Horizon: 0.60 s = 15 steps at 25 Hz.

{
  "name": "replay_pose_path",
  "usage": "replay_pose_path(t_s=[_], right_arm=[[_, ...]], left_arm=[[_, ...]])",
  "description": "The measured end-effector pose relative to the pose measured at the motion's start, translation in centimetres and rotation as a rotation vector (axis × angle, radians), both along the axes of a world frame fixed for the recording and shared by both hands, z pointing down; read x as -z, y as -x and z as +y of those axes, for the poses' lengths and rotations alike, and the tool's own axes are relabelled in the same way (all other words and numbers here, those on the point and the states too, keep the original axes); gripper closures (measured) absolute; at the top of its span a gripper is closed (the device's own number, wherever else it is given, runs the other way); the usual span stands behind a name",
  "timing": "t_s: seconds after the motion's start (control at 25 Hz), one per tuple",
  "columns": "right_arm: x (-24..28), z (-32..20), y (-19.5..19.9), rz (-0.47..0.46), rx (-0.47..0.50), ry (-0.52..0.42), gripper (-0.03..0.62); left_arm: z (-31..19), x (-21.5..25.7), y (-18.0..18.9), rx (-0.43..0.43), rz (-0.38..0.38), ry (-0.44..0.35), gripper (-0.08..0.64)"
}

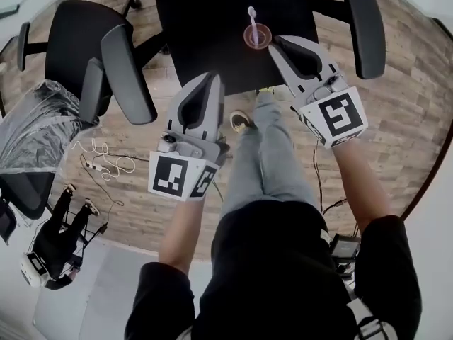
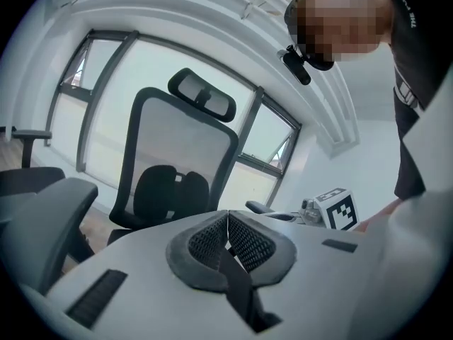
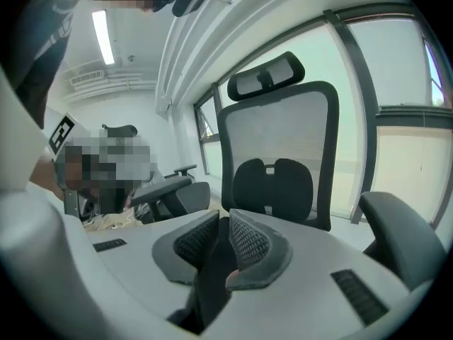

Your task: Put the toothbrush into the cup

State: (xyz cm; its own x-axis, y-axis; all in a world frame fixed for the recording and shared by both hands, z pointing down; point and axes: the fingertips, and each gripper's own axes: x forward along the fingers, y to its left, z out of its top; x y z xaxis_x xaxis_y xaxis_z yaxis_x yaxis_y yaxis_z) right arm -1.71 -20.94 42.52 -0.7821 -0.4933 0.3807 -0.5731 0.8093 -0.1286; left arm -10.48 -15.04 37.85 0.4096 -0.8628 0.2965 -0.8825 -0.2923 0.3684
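Note:
A pink cup (image 1: 257, 36) stands on the black table (image 1: 205, 27) near its front edge, and the toothbrush (image 1: 252, 20) stands upright inside it with its head up. My left gripper (image 1: 212, 76) is held above the table's front edge, left of the cup, its jaws shut on nothing. My right gripper (image 1: 276, 42) has its tip just right of the cup and looks shut and empty as well. Both gripper views look upward at the room. The left gripper (image 2: 227, 222) has its pads pressed together. The right gripper (image 3: 221, 225) shows only a sliver between its pads.
Black office chairs (image 1: 78, 55) (image 1: 361, 20) flank the table on the wooden floor. Cables (image 1: 106, 163) lie on the floor at left. The person's legs (image 1: 265, 154) stand at the table's front edge. A mesh-back chair (image 2: 180, 168) (image 3: 279, 147) and windows fill each gripper view.

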Motion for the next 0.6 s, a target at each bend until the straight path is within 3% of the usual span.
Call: replay_pose_path(t_s=[0.4, 0.6], right_arm=[[14.9, 6.6, -1.2, -0.035, 0.012, -0.121, 0.543], [21.4, 10.3, -1.2, -0.04, 0.025, -0.212, 0.543]], left_arm=[[7.5, 12.4, 0.9, 0.024, 0.004, -0.086, 0.537], [11.1, 17.4, 3.4, 0.071, 0.016, -0.146, 0.537]])
